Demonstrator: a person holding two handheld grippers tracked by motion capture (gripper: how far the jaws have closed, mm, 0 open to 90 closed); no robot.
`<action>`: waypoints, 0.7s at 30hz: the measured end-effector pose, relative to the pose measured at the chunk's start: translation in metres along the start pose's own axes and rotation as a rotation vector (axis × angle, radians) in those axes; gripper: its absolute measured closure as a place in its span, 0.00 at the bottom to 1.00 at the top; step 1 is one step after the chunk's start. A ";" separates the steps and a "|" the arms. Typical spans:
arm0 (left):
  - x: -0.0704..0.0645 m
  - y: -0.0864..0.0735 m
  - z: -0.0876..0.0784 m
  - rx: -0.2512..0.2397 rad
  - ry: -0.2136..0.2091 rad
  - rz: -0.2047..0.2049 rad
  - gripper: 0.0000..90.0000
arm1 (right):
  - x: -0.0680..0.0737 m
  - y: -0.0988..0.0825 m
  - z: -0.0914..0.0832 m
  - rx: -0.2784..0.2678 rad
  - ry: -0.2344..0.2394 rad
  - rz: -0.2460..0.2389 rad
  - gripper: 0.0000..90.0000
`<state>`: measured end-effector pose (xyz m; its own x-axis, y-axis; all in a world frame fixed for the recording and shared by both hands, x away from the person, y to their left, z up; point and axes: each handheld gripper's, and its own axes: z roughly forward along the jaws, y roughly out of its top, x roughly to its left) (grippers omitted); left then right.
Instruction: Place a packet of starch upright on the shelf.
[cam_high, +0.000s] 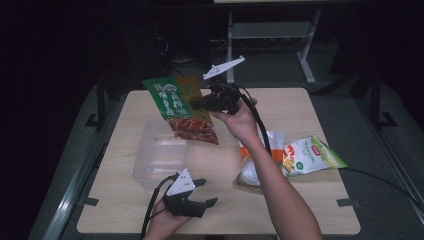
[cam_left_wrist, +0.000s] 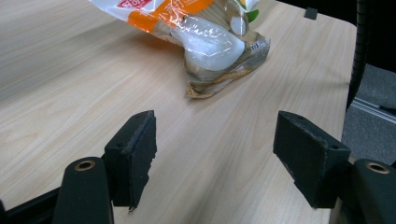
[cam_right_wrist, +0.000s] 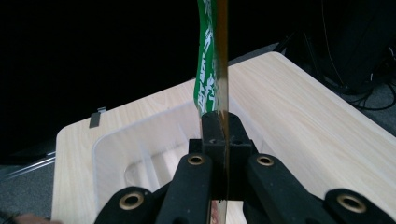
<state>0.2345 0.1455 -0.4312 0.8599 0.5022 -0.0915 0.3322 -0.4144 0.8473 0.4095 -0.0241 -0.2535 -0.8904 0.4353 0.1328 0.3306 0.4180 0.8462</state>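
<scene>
Snack bag (cam_high: 184, 107) hangs pinched in right gripper (cam_high: 200, 104) fingers, long axis slanting down toward 5 o'clock, over the clear tray's (cam_high: 150, 172) far edge; tray lies at 7 o'clock from the fingers. Left gripper (cam_high: 206, 192) rests wide, holding nothing, near the bench (cam_high: 300, 210) front. Right gripper view shows bag edge-on; left gripper view shows another clear packet (cam_left_wrist: 210, 44).

- Snack packet (cam_high: 181, 107): green top with white characters, orange corner, red contents below.
- Tub (cam_high: 159, 159): clear plastic.
- Table (cam_high: 310, 210): pale wood grain.
- Second bag (cam_high: 311, 156): white and green, red label.
- Grippers' jaws: black.
</scene>
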 end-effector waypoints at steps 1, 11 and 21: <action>0.000 0.000 0.000 0.000 0.000 -0.001 0.33 | 0.000 0.000 0.000 0.000 0.000 0.000 0.99; 0.001 -0.001 -0.001 0.006 0.001 0.013 0.33 | -0.007 0.012 0.053 -0.037 0.033 0.037 0.99; 0.002 -0.002 -0.002 0.003 0.001 0.000 0.32 | -0.019 0.000 0.114 -0.044 0.079 0.109 0.99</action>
<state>0.2350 0.1492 -0.4323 0.8595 0.5029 -0.0910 0.3333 -0.4165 0.8459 0.4623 0.0587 -0.3150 -0.8724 0.4116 0.2637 0.4142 0.3359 0.8459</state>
